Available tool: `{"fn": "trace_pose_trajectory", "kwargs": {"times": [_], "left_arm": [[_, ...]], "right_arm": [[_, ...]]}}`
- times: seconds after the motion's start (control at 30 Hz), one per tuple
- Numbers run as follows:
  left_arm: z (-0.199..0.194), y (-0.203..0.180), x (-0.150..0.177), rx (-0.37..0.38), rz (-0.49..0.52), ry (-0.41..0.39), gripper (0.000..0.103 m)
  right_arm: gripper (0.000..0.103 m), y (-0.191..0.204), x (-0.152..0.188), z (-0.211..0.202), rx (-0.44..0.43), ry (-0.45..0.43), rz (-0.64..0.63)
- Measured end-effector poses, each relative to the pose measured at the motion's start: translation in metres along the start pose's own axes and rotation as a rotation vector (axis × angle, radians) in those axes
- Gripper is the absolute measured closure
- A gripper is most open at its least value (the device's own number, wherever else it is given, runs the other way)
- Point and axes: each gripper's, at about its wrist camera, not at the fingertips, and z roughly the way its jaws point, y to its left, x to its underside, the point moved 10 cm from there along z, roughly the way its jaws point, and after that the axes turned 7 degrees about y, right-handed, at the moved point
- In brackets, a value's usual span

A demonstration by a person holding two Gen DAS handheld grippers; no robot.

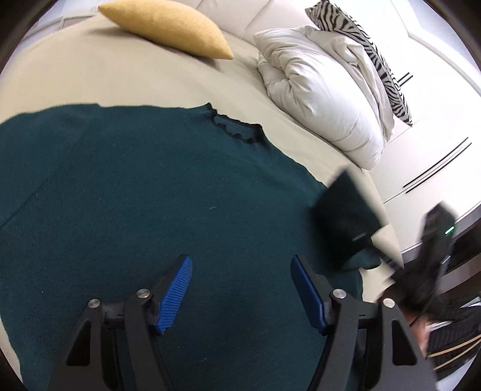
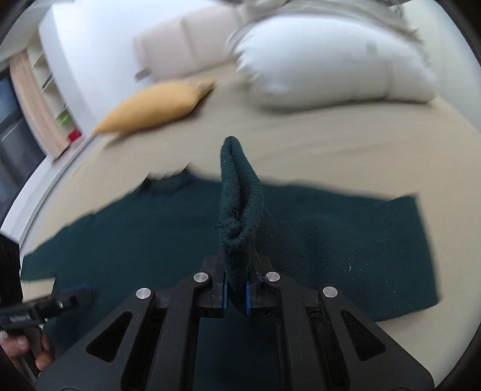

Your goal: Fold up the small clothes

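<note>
Dark teal sweater (image 1: 126,192) lies spread flat on the beige bed (image 1: 120,81), neckline toward the far side, w/ one edge of it lifted up in the right claw (image 2: 236,296). That claw is clamped on a doubled bit of the knit, blue pads pressed tight against the fabric, which stands up in a loop past the tips; prob. carrying that side over the body to start a fold. Left claw (image 1: 242,293) hovers over the near middle of the sweater, jaws apart, nothing between them and (as far as I can tell) not touching the cloth; likely ready to pin or smooth it. Farther out: yellow cushion (image 1: 168,28) at the far left, white duvet (image 1: 324,96) bunched far right, zebra-print pillow (image 1: 357,45) behind it.
</note>
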Motion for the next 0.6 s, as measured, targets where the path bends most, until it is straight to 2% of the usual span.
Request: {"fn": "trace_pose_trajectory", "kwargs": {"times": [0.03,0.07,0.1,0.13,0.17,0.2,0.23,0.3,0.33,0.4,0.43,0.47,0.53,0.57,0.6], "left_arm": [[0.002,0.001,-0.001,0.012,-0.011,0.007,0.032],[0.005,0.001,-0.002,0.022,-0.022,0.015,0.031],[0.009,0.000,-0.003,0.035,-0.033,0.024,0.029],[0.013,-0.002,-0.005,0.051,-0.043,0.032,0.028],[0.018,-0.006,-0.007,0.059,-0.047,0.036,0.025],[0.024,-0.010,-0.009,0.064,-0.043,0.039,0.024],[0.030,-0.017,-0.011,0.069,-0.036,0.045,0.024],[0.042,-0.029,-0.014,0.080,-0.023,0.058,0.024],[0.052,-0.041,-0.017,0.084,-0.006,0.070,0.024],[0.071,-0.057,-0.020,0.074,0.032,0.110,0.026],[0.079,-0.061,-0.021,0.063,0.042,0.125,0.028],[0.090,-0.066,-0.022,0.052,0.053,0.142,0.036],[0.104,-0.072,-0.028,0.014,0.077,0.146,0.044],[0.109,-0.073,-0.030,-0.007,0.089,0.147,0.054],[0.112,-0.074,-0.032,-0.031,0.098,0.152,0.070]], "right_arm": [[0.092,0.008,0.010,0.017,-0.004,0.039,-0.011],[0.082,0.011,0.019,0.031,0.007,0.070,-0.020],[0.076,0.013,0.026,0.039,0.002,0.087,-0.028],[0.076,0.013,0.031,0.040,-0.015,0.074,-0.035],[0.065,0.010,0.032,0.035,-0.009,0.040,-0.046],[0.047,0.007,0.032,0.027,-0.014,0.021,-0.052],[0.042,0.002,0.033,0.017,-0.042,0.007,-0.041],[0.041,-0.011,0.030,-0.009,-0.082,-0.044,-0.028],[0.041,-0.009,0.043,-0.022,-0.067,-0.064,-0.033],[0.041,-0.036,0.041,-0.040,-0.046,-0.087,-0.001],[0.041,-0.054,0.036,-0.047,-0.047,-0.094,0.037],[0.041,-0.073,0.032,-0.053,-0.046,-0.100,0.080],[0.041,-0.109,0.025,-0.064,-0.041,-0.120,0.153],[0.041,-0.129,0.021,-0.066,-0.027,-0.127,0.182],[0.041,-0.147,0.017,-0.068,-0.014,-0.126,0.208]]}}
